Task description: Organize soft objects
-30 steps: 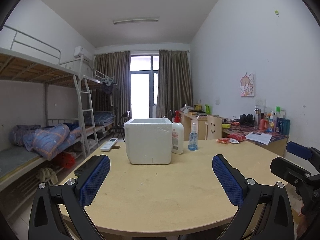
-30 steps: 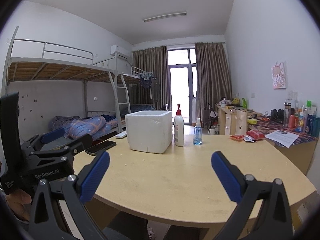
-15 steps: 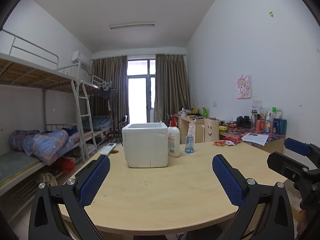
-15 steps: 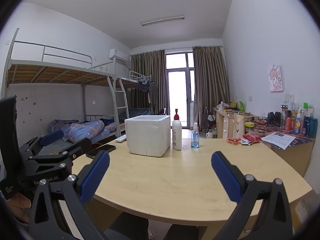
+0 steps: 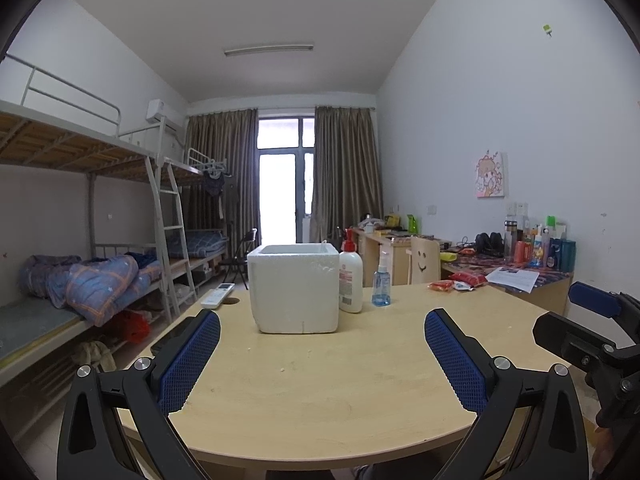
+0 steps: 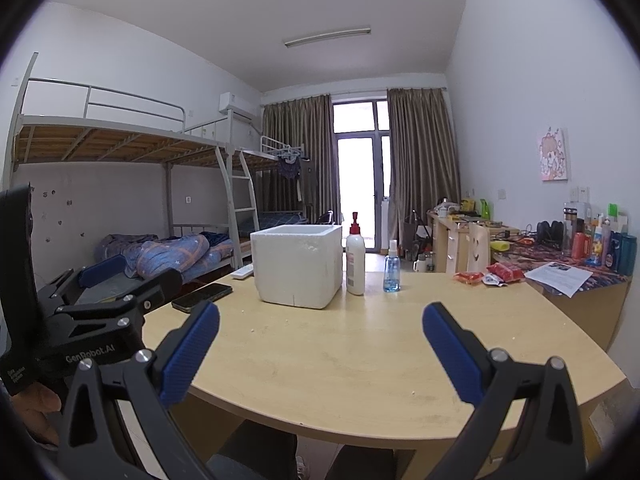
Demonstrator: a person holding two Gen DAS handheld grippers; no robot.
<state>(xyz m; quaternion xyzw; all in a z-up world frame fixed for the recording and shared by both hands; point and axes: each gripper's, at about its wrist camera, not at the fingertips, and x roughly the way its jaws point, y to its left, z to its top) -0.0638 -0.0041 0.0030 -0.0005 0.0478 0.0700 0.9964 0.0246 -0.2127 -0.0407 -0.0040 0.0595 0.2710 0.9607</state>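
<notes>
A white foam box point(image 5: 295, 288) point(image 6: 298, 264) stands open-topped on the far half of the round wooden table point(image 5: 320, 380) point(image 6: 360, 352). Red soft packets point(image 5: 460, 282) point(image 6: 490, 274) lie at the table's far right. My left gripper point(image 5: 322, 364) hovers open over the near edge, nothing between its blue pads. My right gripper point(image 6: 320, 356) is likewise open and empty at the near edge. Each gripper shows at the other view's side: the right one point(image 5: 596, 332), the left one point(image 6: 96, 292). The box's inside is hidden.
A white pump bottle point(image 5: 351, 282) point(image 6: 355, 266) and a small blue spray bottle point(image 5: 381, 286) point(image 6: 391, 268) stand right of the box. A phone point(image 6: 202, 297) and a remote point(image 5: 217, 295) lie at the left. Bunk beds point(image 5: 80, 272) line the left wall, cluttered desks point(image 6: 560, 264) the right.
Both grippers have tilted upward a little, so the table and box sit lower in view and more ceiling shows. Both stay open and empty.
</notes>
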